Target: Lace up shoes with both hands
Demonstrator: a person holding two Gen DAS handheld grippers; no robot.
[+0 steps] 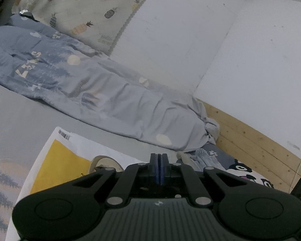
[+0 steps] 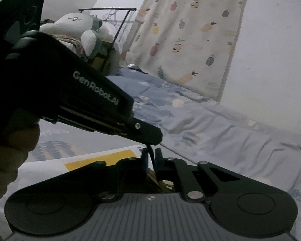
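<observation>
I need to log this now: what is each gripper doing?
Left gripper: closed, nothing visible between its pads.
Right gripper: closed on a thin dark lace.

A: What lies ahead of the left gripper (image 1: 159, 156)?
B: Open grey bed sheet (image 1: 26, 116), then a rumpled blue duvet (image 1: 102, 96) heaped along the white wall (image 1: 170, 40). That ridge and the wall close off the far side.
A: And off to its right?
B: A wooden bed board (image 1: 250, 140) and folded clothes (image 1: 208, 158) crowd that corner.
A: Underneath?
B: A white and yellow bag (image 1: 56, 156) lies flat, with a shoe (image 1: 104, 163) on it just below the fingertips.
A: The right gripper (image 2: 151, 154)?
B: Crowded. The left gripper's body crosses just above its tips, a dark lace (image 2: 151, 154) hanging between them. To its right, sheet is free up to the duvet.
</observation>
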